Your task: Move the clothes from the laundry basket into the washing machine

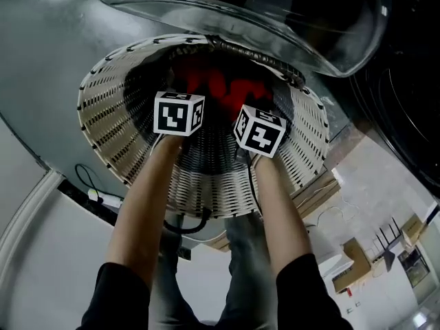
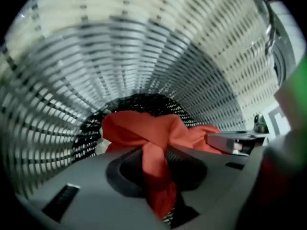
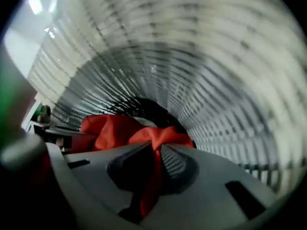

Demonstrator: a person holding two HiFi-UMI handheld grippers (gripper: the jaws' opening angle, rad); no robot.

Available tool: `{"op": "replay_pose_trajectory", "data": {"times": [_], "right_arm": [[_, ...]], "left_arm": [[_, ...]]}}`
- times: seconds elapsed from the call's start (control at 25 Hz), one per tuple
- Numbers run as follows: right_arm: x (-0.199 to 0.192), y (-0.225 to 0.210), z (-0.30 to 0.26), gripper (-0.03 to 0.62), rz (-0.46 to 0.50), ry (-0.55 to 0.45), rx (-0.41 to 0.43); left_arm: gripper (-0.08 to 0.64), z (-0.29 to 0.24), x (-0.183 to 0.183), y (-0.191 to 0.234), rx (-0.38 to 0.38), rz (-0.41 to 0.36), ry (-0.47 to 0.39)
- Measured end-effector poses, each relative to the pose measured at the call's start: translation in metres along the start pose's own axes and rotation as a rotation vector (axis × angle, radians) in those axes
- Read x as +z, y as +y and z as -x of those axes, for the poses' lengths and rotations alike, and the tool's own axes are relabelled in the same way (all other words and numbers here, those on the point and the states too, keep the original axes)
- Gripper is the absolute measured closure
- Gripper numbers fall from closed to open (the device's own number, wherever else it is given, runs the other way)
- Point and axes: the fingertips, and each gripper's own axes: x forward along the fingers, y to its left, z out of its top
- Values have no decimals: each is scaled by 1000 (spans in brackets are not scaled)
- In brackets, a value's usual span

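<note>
- The laundry basket [image 1: 103,108], pale and woven, stands below the person's arms [image 1: 141,205], and both grippers reach down inside it.
- A red garment [image 1: 221,84] lies at the bottom of the basket. No other clothing shows there in any view.
- The left gripper [image 2: 156,174] has its jaws narrowed on a bunched fold of the red cloth, which runs back between the pads.
- The right gripper [image 3: 152,174] has its jaws almost together. It pinches a thinner fold of the same garment, just beside the left gripper within the basket.
- The washing machine [image 1: 405,88] shows dark to the basket's right, with its glass door [image 1: 275,19] open above the basket's far rim.
- Judged from this, the grasp is made but the garment is not yet out of the basket. Lifting it over the rim and carrying it into the machine remain.
- Whether any clothes already lie inside the machine cannot be told.
</note>
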Motion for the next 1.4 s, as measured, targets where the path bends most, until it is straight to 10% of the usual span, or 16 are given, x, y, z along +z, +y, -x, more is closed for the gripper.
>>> {"op": "replay_pose_trajectory", "data": {"times": [1.4], "right_arm": [[86,39,267,563,-99,-235,73]], "left_arm": [[446,252,89,-109,-71,-86,-161]]}}
